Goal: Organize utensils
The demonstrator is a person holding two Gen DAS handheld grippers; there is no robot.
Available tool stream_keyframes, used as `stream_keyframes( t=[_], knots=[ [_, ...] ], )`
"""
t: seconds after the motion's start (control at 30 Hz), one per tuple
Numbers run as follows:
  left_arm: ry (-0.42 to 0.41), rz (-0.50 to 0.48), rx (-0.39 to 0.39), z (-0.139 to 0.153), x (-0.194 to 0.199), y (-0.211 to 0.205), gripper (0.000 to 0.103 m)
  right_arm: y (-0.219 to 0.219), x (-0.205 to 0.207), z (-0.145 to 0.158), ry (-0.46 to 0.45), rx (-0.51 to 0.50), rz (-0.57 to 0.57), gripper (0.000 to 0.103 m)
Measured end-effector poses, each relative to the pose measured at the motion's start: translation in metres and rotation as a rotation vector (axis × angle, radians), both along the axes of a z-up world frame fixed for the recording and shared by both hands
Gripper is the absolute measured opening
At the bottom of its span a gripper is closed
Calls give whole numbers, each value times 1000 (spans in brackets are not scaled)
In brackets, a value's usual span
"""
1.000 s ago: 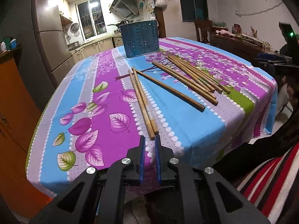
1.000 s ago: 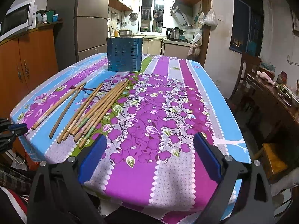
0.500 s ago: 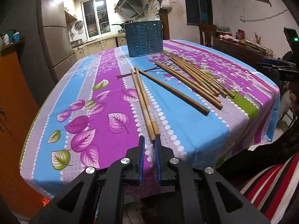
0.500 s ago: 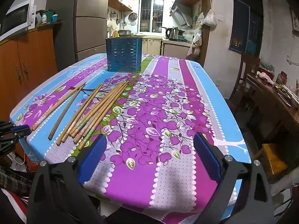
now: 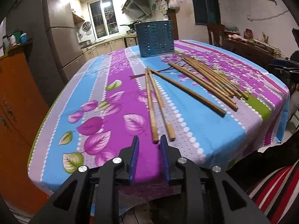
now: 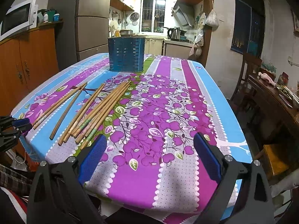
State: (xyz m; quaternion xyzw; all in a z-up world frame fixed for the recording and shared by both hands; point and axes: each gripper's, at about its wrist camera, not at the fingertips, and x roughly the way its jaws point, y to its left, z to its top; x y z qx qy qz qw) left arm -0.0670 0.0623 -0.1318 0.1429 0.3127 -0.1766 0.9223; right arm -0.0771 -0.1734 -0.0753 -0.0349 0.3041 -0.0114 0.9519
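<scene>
Chopsticks (image 5: 188,85): wooden, scattered loose on the desk (image 6: 168,168), a pair to one side, one dark stick alone, the rest in a rough bundle.
Desk: covered by a cloth with purple, blue and grey stripes, leaves and blossoms.
Holder (image 6: 126,54): blue slotted tub, upright at the far end of the desk, well apart from the sticks.
Room: kitchen behind with window, range hood, grey fridge; orange cupboard beside the desk.
Left hand-held gripper (image 5: 149,143): at the near desk edge, jaws opening, nothing between them; the pair's near ends (image 5: 163,130) lie just beyond its tips.
Right hand-held gripper (image 6: 149,147): spread wide, empty, over the near edge; bundle (image 6: 97,112) off to its left.
</scene>
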Motion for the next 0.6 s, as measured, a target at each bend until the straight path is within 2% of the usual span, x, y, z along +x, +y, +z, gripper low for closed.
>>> stream_keyframes(
  t=[0.5, 0.6],
  knots=[
    [-13, 47, -27, -3, 11, 2, 28, -4, -6, -2, -5, -5, -11, 90],
    [-16, 65, -54, -4, 11, 3, 26, -3, -12, -2, -12, 23, 5, 80]
  ],
)
